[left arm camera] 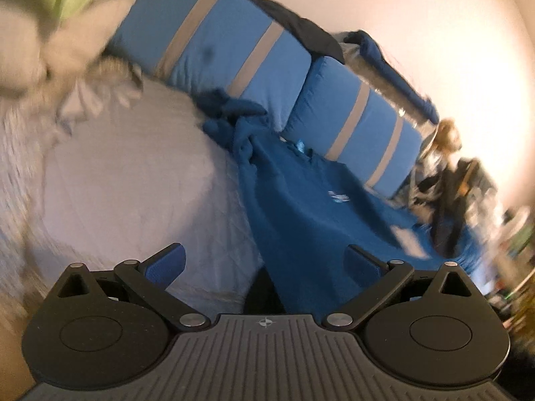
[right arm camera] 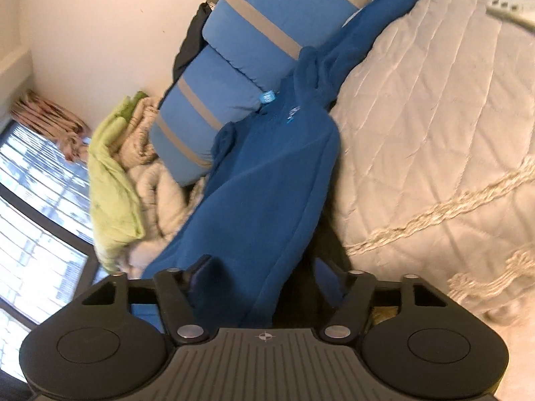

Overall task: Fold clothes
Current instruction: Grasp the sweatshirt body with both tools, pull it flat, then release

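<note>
Two striped pillows (left arm camera: 214, 43) back the quilted bed (left arm camera: 117, 173); across it, near them, lies the blue fleece (left arm camera: 301, 207). Left gripper (left arm camera: 264, 264) gapes wide, empty. Right gripper (right arm camera: 264, 277) straddles the hem, grip uncertain. Judged step: spreading flat; next, pinch the hem.

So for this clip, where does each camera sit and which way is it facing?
Left wrist: on the left gripper, fingers spread, looking across the blue sweatshirt toward the striped pillows.
Right wrist: on the right gripper, looking along the same sweatshirt toward those pillows and a window.
Shared: sweatshirt, pillows, pale bedspread.
</note>
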Demonstrator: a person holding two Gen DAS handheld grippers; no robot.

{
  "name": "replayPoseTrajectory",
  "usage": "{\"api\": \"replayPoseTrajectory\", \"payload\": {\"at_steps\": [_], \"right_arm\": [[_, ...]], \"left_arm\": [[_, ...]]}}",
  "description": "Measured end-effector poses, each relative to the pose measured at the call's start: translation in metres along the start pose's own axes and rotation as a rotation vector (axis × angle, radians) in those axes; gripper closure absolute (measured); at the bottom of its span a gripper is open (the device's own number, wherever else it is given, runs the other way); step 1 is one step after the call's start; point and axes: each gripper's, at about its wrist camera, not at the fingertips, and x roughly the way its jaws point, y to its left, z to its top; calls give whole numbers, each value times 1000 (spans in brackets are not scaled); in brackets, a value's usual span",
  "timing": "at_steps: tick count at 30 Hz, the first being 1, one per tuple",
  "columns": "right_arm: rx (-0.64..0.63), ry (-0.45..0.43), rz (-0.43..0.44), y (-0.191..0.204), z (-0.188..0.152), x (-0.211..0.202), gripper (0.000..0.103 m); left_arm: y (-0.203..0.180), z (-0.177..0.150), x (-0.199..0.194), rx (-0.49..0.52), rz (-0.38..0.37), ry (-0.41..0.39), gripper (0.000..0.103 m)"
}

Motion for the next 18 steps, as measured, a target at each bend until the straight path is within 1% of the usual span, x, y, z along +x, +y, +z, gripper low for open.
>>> {"api": "replayPoseTrajectory", "payload": {"at_steps": [1,2,4,5,6,7,8,9,10,12,13,16,18], "right_arm": [[23,-4,23,-1,-1,-1,50],[52,-6,50,-2,-1,-2,53],[83,-7,82,-1,-1,-4,65],[96,-7,94,0,-1,-5,68],[97,-5,87,2,-1,-6,75],[99,-1,80,3,0,-7,80],[99,3,74,5,0,-8,83],[95,2,71,6,0,-9,85],[91,2,67,7,1,-11,88],[82,1,60,10,1,-14,91],[77,-4,57,12,2,-16,92],[45,-14,39,20,3,-21,93],[7,-34,5,29,4,-26,94]], "left_arm": [[5,-2,2,-48,-35,12,1],[9,-3,5,-95,-69,27,1],[16,-7,12,-160,-112,56,4],[19,-9,16,-193,-134,73,10],[22,-11,19,-224,-153,89,17],[24,-12,22,-255,-173,106,21],[26,-14,26,-281,-192,127,34],[27,-16,29,-307,-210,149,46],[27,-18,32,-320,-217,172,50],[24,-22,36,-323,-229,200,62],[21,-22,36,-317,-223,202,62],[17,-22,31,-313,-214,208,76],[16,-19,25,-318,-226,206,94]]}}
